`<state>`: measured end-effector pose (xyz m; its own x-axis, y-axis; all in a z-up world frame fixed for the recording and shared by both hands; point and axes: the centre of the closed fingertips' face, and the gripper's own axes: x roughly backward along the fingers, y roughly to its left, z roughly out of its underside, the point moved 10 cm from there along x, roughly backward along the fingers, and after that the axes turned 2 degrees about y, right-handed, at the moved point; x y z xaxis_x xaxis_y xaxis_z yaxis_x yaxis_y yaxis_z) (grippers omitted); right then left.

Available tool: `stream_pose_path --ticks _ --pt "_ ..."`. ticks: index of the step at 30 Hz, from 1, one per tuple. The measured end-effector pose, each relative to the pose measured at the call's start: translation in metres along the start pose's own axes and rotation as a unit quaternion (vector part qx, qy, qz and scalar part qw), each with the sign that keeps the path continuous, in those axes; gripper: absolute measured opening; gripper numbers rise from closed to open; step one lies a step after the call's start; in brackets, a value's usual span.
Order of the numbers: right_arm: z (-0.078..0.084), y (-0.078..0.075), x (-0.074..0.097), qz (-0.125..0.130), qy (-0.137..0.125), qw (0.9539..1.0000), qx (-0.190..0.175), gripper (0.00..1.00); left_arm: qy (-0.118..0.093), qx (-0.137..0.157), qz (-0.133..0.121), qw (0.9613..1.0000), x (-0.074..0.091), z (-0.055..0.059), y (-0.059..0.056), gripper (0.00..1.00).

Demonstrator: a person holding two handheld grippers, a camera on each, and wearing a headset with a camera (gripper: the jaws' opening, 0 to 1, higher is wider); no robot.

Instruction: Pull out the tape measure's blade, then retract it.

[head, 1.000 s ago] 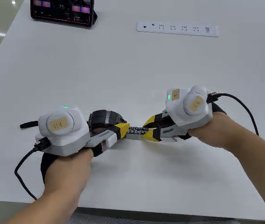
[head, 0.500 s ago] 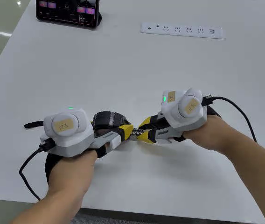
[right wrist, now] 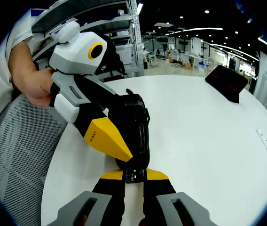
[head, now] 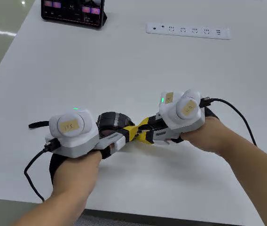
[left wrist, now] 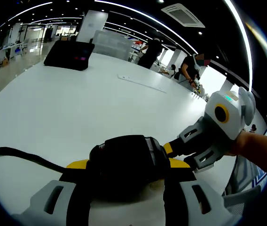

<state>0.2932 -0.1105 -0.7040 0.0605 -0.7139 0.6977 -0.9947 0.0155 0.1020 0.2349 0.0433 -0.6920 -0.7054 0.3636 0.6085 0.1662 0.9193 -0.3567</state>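
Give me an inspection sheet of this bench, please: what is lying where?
Surface: white table, no spills seen.
Job's things: black tape measure clamped in the left hand-held gripper; only a short stub of its blade is out of the case.
Clutter: power strip and a lit screen on a stand, both at the far edge.
Grippers: right hand-held gripper shut on the blade's end, close to the left one's tips.
Cables: black cable from the left gripper, another from the right; the tape measure's strap lies on the table.
Surroundings: mesh chair, shelving, people far off.
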Motion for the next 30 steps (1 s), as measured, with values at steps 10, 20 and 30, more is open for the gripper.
stream_pose_path --ticks 10,20,30 --pt "0.0004 0.0014 -0.0004 0.007 -0.003 1.0000 -0.006 0.11 -0.001 -0.001 -0.001 1.0000 0.0000 0.0001 -0.0007 0.58" --pt "0.0012 0.0025 -0.0003 0.004 -0.004 0.9999 -0.016 0.15 -0.004 -0.004 0.005 1.0000 0.0005 0.0005 -0.0010 0.60" --pt "0.0013 0.0033 0.0026 0.010 -0.008 0.9996 -0.024 0.26 0.001 -0.014 0.011 0.9998 0.0013 0.0006 0.0002 0.60"
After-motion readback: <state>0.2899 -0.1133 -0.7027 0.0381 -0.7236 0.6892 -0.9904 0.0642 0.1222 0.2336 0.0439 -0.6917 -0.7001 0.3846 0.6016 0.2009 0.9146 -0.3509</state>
